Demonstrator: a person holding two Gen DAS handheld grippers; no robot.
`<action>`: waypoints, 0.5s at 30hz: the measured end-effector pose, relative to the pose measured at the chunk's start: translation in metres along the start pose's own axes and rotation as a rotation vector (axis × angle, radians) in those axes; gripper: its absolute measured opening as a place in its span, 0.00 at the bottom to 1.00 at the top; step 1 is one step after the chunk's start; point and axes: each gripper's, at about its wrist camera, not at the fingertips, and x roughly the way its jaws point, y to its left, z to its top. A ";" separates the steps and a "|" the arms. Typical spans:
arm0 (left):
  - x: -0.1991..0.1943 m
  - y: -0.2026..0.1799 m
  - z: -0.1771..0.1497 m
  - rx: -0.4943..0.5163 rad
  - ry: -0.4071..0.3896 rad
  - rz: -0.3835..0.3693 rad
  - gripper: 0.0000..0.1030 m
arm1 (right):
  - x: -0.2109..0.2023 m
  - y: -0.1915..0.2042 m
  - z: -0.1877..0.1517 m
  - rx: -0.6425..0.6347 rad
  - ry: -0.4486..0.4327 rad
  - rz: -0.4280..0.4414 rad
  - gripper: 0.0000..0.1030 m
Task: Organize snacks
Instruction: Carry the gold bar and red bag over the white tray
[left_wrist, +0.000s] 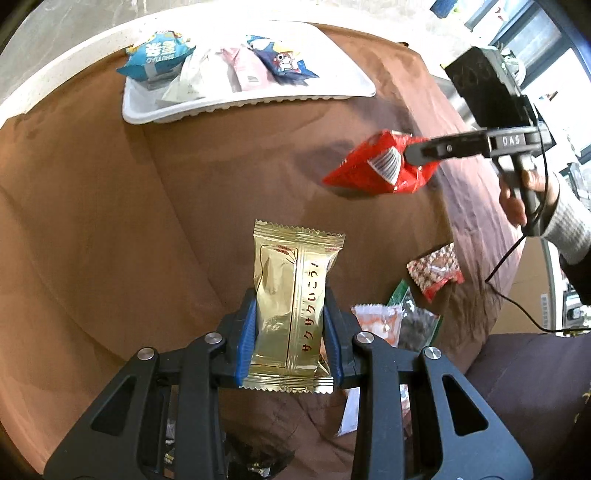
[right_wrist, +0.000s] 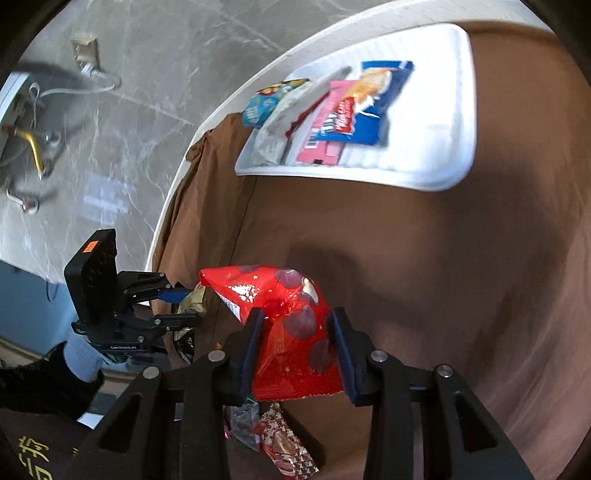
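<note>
The left tool (left_wrist: 290, 332) is gripping a gold snack packet (left_wrist: 293, 306) between its blue pads, clamped on the packet's lower half, so that the packet is hanging clear above the brown cloth (left_wrist: 110, 221) covering the surface. Red lettering is running down the wrapper's length.

Off to the right, the right tool (right_wrist: 295, 347) is clamped on a red snack bag (right_wrist: 291, 325); the bag is crumpled where the pads are squeezing it, and it is being held in the air above the cloth. A hand (left_wrist: 517, 195) in a grey sleeve is gripping that tool's handle.

At the far side of the surface a white tray (left_wrist: 258, 105) is sitting on the cloth with several snacks already lying in it: a light blue bag (left_wrist: 155, 55), a white packet (left_wrist: 192, 77), a pink packet (left_wrist: 245, 68) and a dark blue packet (left_wrist: 284, 61), overlapping one another toward the tray's left part.

Nearer the person, a few loose snacks are still lying on the cloth: a red and white patterned packet (left_wrist: 436, 267), a green-edged clear bag (left_wrist: 413, 321) and an orange and white wrapper (left_wrist: 376, 321), bunched close together.
</note>
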 end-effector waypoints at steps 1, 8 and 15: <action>0.000 0.000 0.003 0.000 -0.004 0.002 0.29 | 0.000 -0.002 -0.002 0.013 0.002 0.006 0.38; 0.003 0.003 0.018 -0.024 -0.010 -0.035 0.29 | -0.006 -0.026 -0.020 0.192 -0.022 0.171 0.38; -0.007 0.008 0.039 -0.056 -0.050 -0.066 0.29 | -0.014 -0.039 -0.026 0.340 -0.075 0.330 0.38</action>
